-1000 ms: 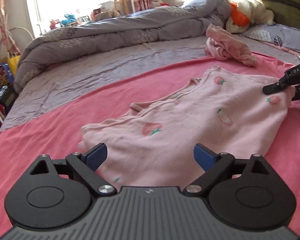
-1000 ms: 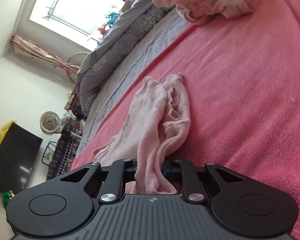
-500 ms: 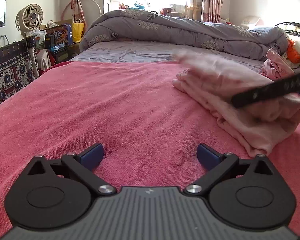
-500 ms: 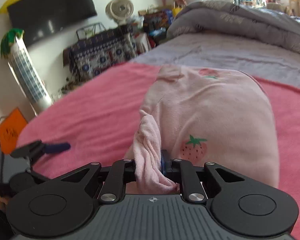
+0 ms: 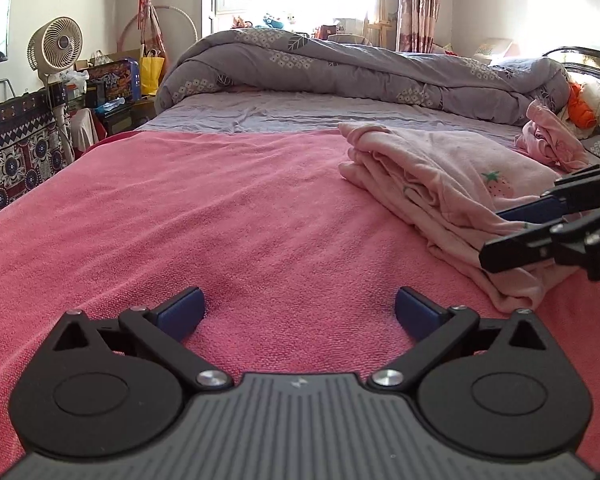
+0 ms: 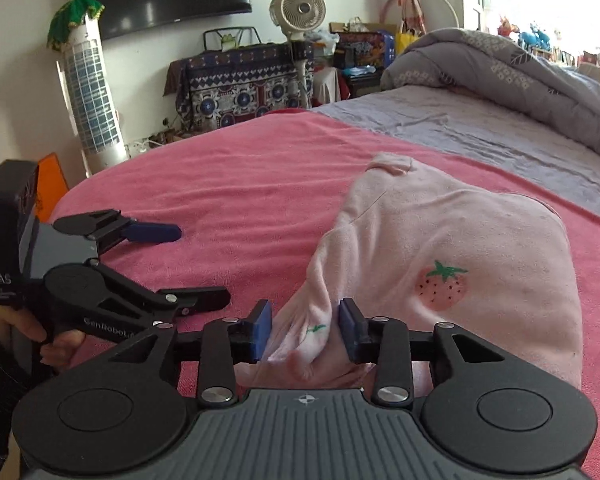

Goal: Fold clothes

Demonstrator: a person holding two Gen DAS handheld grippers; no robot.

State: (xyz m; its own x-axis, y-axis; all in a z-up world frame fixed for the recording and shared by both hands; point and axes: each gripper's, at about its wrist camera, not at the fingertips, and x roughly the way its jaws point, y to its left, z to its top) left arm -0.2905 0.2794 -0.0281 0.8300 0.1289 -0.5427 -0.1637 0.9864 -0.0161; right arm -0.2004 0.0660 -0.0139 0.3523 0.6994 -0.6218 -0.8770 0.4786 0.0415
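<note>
Pink garment (image 6: 452, 256) lay folded on the bed (image 5: 220, 216) | our right gripper (image 6: 305, 330): jaws part-open, cloth edge loose between them, nothing clamped | left gripper (image 5: 298, 312): jaws wide, empty, off to the garment's side | judged: release cleanly, back out level, don't drag the fold.

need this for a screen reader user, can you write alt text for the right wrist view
The right gripper, partly open, straddles a bunched edge of a folded pink strawberry-print garment lying on a pink blanket. To its left, the left gripper hovers open above the blanket, empty.
</note>
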